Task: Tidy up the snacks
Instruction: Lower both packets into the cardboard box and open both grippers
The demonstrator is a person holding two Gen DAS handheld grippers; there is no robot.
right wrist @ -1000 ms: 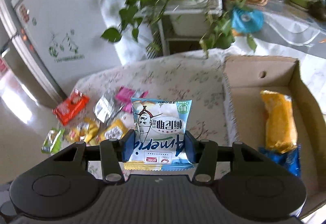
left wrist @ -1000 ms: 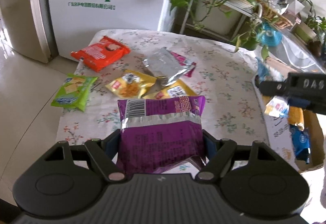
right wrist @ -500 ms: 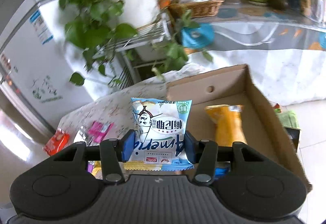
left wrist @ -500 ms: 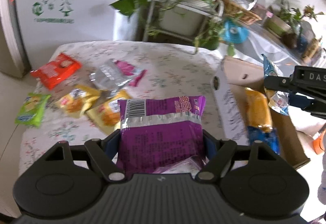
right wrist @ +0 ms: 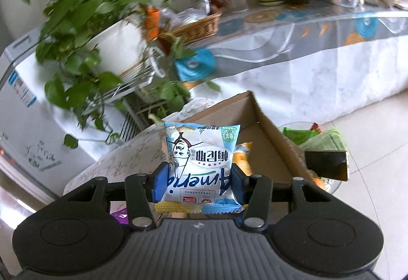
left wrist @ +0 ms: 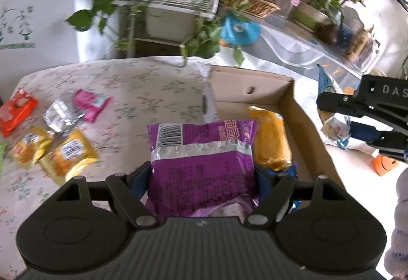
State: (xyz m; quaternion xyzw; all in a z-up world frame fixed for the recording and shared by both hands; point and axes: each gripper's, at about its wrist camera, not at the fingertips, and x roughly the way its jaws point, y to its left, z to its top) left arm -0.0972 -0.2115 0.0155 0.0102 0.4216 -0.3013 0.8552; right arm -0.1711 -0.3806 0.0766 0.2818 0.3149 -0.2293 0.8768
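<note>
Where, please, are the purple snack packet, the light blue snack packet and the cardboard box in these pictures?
purple snack packet (left wrist: 201, 167): left wrist view, middle of its printed back.
light blue snack packet (right wrist: 200, 165): right wrist view, centre of its front label.
cardboard box (left wrist: 244, 87): left wrist view, inner face of its far wall.

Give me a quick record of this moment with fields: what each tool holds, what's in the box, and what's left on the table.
left tool: shut on purple snack bag
right tool: shut on light blue snack packet
cardboard box: open; holds orange-yellow packet and a dark blue packet
floral tablecloth: red packet, silver packet, pink packet, two yellow packets
step: both snacks not yet in the box
</note>
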